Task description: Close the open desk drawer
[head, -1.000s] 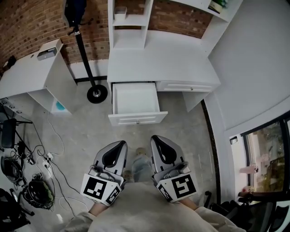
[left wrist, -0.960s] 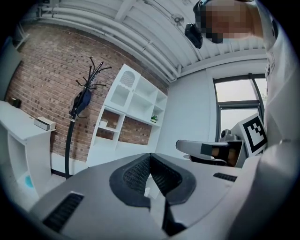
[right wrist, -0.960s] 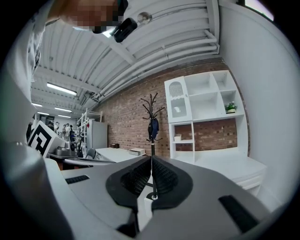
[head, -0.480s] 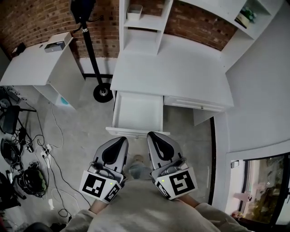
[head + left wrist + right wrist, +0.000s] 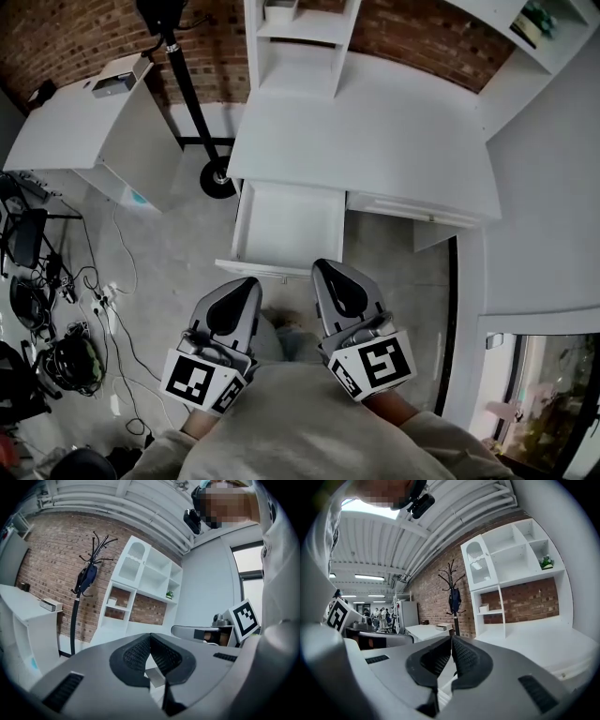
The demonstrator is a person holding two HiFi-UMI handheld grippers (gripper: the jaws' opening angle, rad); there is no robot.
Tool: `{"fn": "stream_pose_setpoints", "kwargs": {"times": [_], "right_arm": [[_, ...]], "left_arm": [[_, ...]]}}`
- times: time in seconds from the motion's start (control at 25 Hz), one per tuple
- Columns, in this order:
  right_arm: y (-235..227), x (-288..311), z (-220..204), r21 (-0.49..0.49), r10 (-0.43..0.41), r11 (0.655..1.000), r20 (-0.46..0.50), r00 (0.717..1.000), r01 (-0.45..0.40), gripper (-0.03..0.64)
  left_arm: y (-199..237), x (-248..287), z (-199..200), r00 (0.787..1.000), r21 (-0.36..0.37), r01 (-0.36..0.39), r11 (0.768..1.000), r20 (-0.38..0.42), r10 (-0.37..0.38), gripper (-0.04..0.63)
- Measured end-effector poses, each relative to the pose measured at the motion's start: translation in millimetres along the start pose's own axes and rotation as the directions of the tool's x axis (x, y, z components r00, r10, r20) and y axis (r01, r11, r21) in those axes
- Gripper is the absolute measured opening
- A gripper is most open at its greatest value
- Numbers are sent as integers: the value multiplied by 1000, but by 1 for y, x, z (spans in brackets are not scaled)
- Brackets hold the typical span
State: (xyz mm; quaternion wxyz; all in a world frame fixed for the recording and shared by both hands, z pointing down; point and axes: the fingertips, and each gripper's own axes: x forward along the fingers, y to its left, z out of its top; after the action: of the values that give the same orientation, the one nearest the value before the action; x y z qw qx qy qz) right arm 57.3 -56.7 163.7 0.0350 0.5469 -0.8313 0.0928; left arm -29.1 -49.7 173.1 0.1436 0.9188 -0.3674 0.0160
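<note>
I am looking down on the drawer [image 5: 289, 225], which is standing pulled well out from under the left part of the white worktop [image 5: 375, 141], at twelve o'clock from my two tools. Its inside is looking bare, and its front panel [image 5: 267, 270] is facing me. By my reckoning nothing of the task is done yet, and the whole closing push is still waiting.

I am holding the left hand-held gripper [image 5: 247, 285] at about six o'clock of the front panel, near it but apart. The right hand-held gripper [image 5: 323, 270] is pointing at the panel's right end, with its tip lying over that edge in the head view. I cannot tell from there whether it is touching or hovering above.

Both are pointing toward twelve o'clock. In the left gripper view the jaws are meeting at their tips with nothing clamped, and only a pale scrap of furniture is showing through the hollow behind the pads. In the right gripper view the jaws are likewise pressed together and carrying nothing.

I judge that what is left is setting the closed tips against the front panel and pushing it toward twelve o'clock until it is sitting flush.
</note>
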Motion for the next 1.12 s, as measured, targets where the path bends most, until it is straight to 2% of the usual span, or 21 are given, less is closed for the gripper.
{"fn": "stream_pose_setpoints", "kwargs": {"times": [0.12,0.28,0.4,0.56,0.64,0.8,1.12], "right_arm": [[-4,8,-8,4,-14,1000,-17,1000,14,31],[-5,24,-7,28,-40,999,5,999,39,31],[-4,35,-17,47,-40,998,-20,999,41,31],[-3,46,-48,33,-35,999,-109,993,39,31],[-6,54,-58,42,-41,998,-112,993,46,31],[-11,73,-66,50,-62,997,-48,997,64,31],[-6,86,-123,42,-34,998,-96,995,39,31]], "left_arm": [[5,14,-4,999,23,36,999,-26,-36,17],[7,32,-10,991,120,124,985,-63,-117,17],[8,42,-17,978,88,202,976,-69,-196,17],[20,49,-42,964,63,247,967,-114,-239,17],[28,57,-51,963,44,249,967,-114,-243,17],[42,73,-72,960,36,259,965,-125,-252,17],[61,80,-122,948,15,275,961,-170,-268,17]]}}
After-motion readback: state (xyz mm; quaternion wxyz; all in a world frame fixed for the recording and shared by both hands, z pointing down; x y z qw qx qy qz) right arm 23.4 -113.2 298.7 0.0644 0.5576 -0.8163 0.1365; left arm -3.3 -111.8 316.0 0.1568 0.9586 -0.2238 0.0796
